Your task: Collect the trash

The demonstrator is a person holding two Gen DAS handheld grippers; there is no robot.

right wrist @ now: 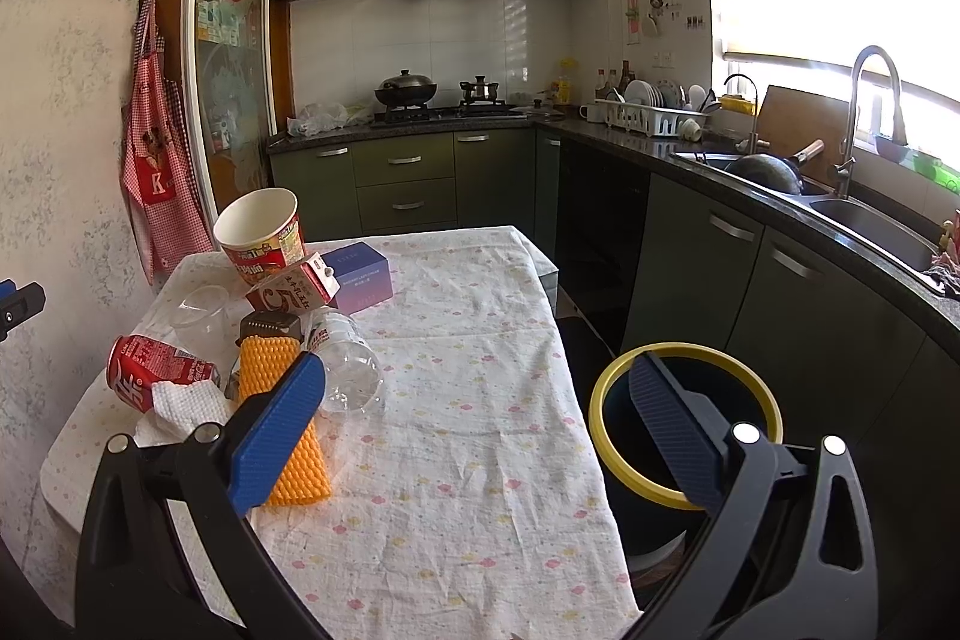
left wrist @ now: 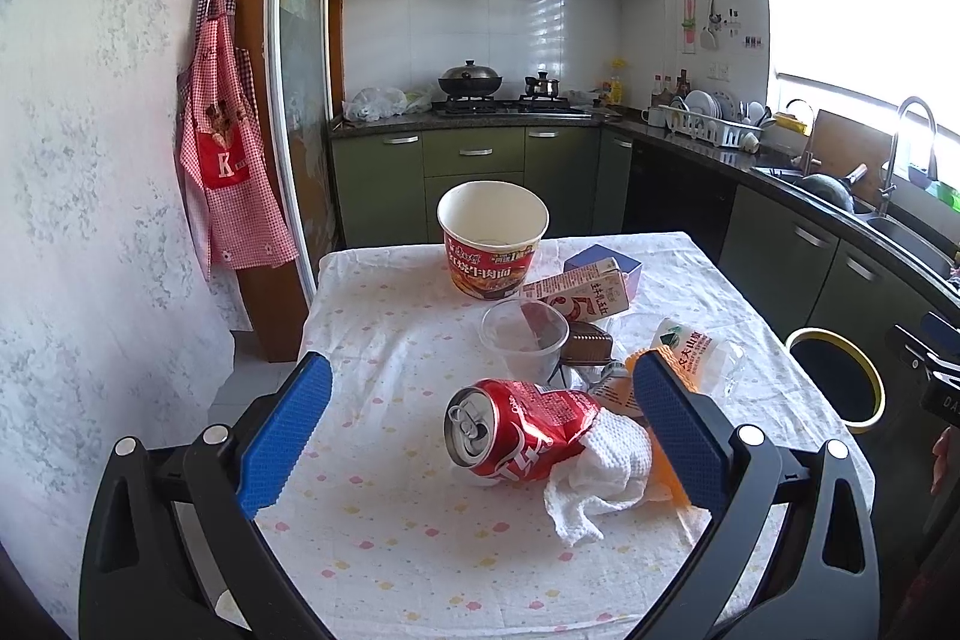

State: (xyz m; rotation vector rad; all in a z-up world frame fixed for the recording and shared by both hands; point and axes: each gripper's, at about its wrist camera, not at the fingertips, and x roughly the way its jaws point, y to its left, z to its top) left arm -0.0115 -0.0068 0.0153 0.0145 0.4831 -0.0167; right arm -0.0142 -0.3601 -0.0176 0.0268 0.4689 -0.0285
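Observation:
Trash is heaped on the cloth-covered table (left wrist: 384, 532). A crushed red cola can (left wrist: 516, 430) lies on its side between the wide-apart fingers of my open left gripper (left wrist: 480, 430), with a crumpled white tissue (left wrist: 600, 484) against it. Behind them are a clear plastic cup (left wrist: 523, 340), a milk carton (left wrist: 579, 291), a red noodle cup (left wrist: 492, 235), a clear water bottle (left wrist: 699, 353) and orange foam netting (right wrist: 288, 424). My right gripper (right wrist: 480, 424) is open and empty above the table's right side, its right finger over the yellow-rimmed black bin (right wrist: 612, 394).
A purple box (right wrist: 363, 274) stands behind the carton. The bin (left wrist: 840, 382) sits on the floor off the table's right edge. Green cabinets, a stove with pots and a sink counter (right wrist: 780, 196) run behind and to the right. A red apron (left wrist: 231, 160) hangs on the left wall.

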